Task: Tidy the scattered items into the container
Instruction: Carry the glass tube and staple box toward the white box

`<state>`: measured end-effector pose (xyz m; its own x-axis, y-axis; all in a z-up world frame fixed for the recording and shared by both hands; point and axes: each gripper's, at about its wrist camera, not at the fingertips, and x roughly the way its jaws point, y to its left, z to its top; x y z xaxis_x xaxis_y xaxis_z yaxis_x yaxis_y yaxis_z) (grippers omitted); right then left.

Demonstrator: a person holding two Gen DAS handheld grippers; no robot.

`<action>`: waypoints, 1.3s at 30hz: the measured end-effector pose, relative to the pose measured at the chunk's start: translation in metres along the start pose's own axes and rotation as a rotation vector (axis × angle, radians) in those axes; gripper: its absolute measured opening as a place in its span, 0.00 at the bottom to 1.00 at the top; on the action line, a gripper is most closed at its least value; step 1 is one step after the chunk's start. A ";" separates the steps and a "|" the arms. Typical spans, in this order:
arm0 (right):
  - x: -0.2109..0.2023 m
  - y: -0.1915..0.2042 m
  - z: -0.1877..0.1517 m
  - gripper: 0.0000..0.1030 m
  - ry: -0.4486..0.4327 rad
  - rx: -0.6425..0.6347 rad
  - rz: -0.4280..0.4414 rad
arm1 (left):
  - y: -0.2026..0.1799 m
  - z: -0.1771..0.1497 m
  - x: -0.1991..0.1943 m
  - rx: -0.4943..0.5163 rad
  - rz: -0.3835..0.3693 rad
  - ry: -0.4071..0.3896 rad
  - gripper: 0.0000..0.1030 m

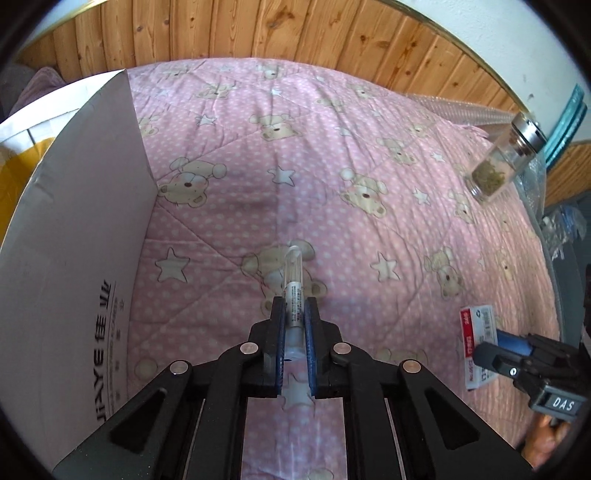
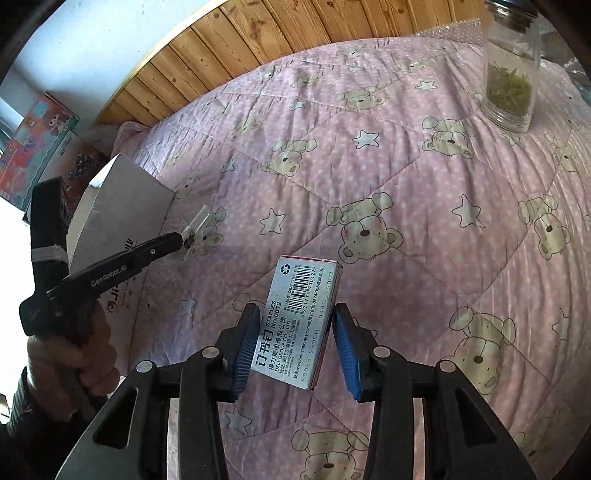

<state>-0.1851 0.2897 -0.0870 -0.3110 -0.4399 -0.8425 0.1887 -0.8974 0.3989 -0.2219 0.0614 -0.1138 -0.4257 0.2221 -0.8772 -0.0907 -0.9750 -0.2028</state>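
Meanwhile, on a pink quilt (image 1: 332,155) printed with bears and stars, I am working both grippers at once. My left gripper (image 1: 295,314) is clamping its blue pads tight around a slim clear tube (image 1: 293,280) with a printed label, the tube's transparent end sticking out past the fingertips above the bedding. Just to its left, the white cardboard box (image 1: 85,236) is standing open, its tall flap beside the gripper. My right gripper (image 2: 295,325) is holding a small box of staples (image 2: 299,321) between its pads, barcode side facing up, the left pad touching one long edge and the right pad meeting the other near its tip. Seen from the right wrist, a hand (image 2: 70,354) is gripping the left tool's handle next to the cardboard box. Well apart from both grippers, a glass jar (image 2: 511,70) with a metal lid and some dried green leaves inside is standing upright on the quilt, near the wooden panelling (image 1: 258,26).
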 end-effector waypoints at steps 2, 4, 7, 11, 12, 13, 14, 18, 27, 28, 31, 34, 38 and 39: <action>0.003 0.003 -0.002 0.41 -0.005 0.004 0.000 | -0.003 -0.007 0.001 0.004 0.003 0.013 0.09; 0.003 0.005 -0.005 0.41 -0.007 0.016 0.008 | -0.005 -0.013 0.006 0.010 0.016 0.025 0.09; 0.004 0.007 -0.012 0.41 -0.008 0.018 0.002 | -0.003 -0.019 0.022 -0.008 0.022 0.036 0.18; 0.015 0.009 -0.014 0.41 0.011 -0.009 -0.045 | -0.013 -0.019 0.034 0.049 0.069 -0.002 0.17; 0.018 0.008 -0.014 0.41 0.018 -0.014 -0.056 | -0.015 -0.019 0.035 0.063 0.080 -0.002 0.15; 0.021 0.007 -0.014 0.41 0.024 -0.015 -0.063 | -0.017 -0.019 0.034 0.075 0.085 -0.001 0.13; 0.024 0.005 -0.014 0.41 0.030 -0.013 -0.062 | -0.016 -0.019 0.034 0.078 0.087 -0.002 0.13; 0.027 0.004 -0.011 0.41 0.025 -0.011 -0.048 | -0.009 -0.024 0.026 0.031 0.043 0.007 0.12; 0.022 0.007 -0.012 0.41 0.002 -0.023 -0.053 | -0.005 -0.043 -0.022 -0.014 -0.039 -0.028 0.12; 0.021 0.007 -0.013 0.41 -0.001 -0.028 -0.061 | -0.005 -0.045 -0.027 -0.013 -0.045 -0.034 0.12; 0.018 0.007 -0.014 0.41 -0.015 -0.032 -0.079 | -0.007 -0.050 -0.044 -0.014 -0.070 -0.051 0.12; 0.015 0.006 -0.017 0.41 -0.028 -0.021 -0.078 | -0.010 -0.057 -0.060 -0.008 -0.094 -0.064 0.12; 0.011 0.007 -0.024 0.41 -0.042 0.001 -0.068 | -0.012 -0.066 -0.078 0.006 -0.117 -0.078 0.12; 0.010 0.008 -0.027 0.41 -0.046 0.006 -0.065 | -0.013 -0.069 -0.082 0.010 -0.121 -0.080 0.12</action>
<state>-0.1618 0.2790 -0.1014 -0.3645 -0.3816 -0.8494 0.1611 -0.9243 0.3461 -0.1237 0.0564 -0.0694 -0.4813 0.3374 -0.8090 -0.1551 -0.9412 -0.3003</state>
